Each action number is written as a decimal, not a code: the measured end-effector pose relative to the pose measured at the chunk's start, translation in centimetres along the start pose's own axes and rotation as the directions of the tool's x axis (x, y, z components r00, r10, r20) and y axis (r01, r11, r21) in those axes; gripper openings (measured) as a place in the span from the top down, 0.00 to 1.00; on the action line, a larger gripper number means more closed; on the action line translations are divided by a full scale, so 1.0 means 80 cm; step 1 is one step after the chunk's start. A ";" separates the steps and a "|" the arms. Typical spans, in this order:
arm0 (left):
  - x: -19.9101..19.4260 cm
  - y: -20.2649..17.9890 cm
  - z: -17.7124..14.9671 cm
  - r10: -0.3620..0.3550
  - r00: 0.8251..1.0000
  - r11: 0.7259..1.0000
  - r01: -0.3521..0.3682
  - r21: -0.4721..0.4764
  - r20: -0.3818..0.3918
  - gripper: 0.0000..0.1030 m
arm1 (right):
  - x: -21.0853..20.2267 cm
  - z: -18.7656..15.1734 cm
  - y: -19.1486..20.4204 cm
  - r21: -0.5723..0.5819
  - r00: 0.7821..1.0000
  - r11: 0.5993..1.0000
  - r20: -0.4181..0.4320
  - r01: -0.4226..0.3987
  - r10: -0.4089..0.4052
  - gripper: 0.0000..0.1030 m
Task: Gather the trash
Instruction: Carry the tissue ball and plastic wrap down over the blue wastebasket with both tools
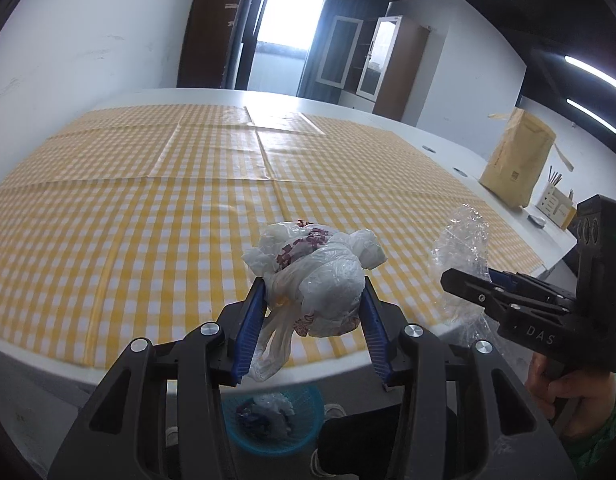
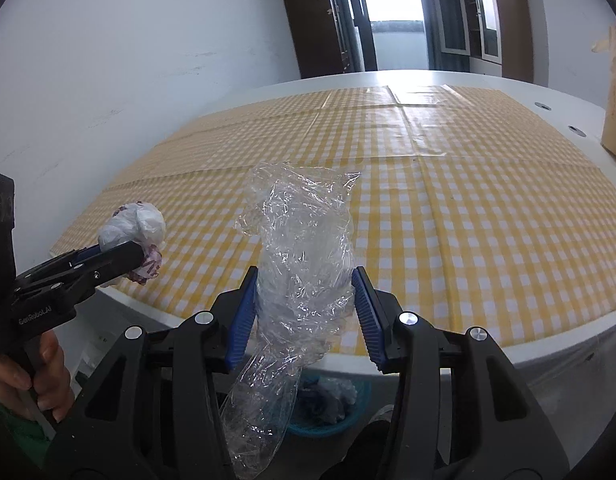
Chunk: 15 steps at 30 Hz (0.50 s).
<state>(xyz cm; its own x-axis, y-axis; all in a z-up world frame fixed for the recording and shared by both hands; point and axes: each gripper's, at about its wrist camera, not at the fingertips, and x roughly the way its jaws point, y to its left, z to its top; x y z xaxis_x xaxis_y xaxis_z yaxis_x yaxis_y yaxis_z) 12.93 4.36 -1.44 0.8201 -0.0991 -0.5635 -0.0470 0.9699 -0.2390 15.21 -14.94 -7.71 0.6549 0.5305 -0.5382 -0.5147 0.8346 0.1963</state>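
A crumpled white plastic bag with red print sits between the blue pads of my left gripper, which is shut on it just past the table's near edge. My right gripper is shut on a crinkled clear plastic wrapper that stands up above its pads and hangs down below them. Each view shows the other gripper beside it: the right gripper with the clear wrapper, and the left gripper with the white bag. On the floor under both stands a blue basket holding trash.
A yellow checked cloth covers the white table. A brown paper bag and a small holder with pencils stand at the table's right end. A person's hand grips the right handle, another hand the left.
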 end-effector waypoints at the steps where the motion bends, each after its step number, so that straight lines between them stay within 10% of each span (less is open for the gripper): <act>1: -0.005 -0.001 -0.003 -0.002 1.000 1.000 0.002 0.000 0.002 0.56 | -0.007 -0.007 0.005 -0.007 1.000 1.000 0.004 0.000 0.000 0.57; 15: -0.078 -0.010 -0.087 -0.053 0.998 0.998 0.054 0.042 -0.018 0.56 | -0.073 -0.098 0.043 -0.065 0.999 0.997 0.022 -0.031 0.033 0.57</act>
<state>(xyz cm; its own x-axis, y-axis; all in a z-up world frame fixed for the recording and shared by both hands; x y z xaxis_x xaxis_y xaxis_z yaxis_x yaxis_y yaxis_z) 3.91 2.66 -3.24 0.8112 -0.1547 -0.5639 0.0216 0.9716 -0.2355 5.28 -16.30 -10.34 0.6496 0.5608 -0.5133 -0.5697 0.8061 0.1598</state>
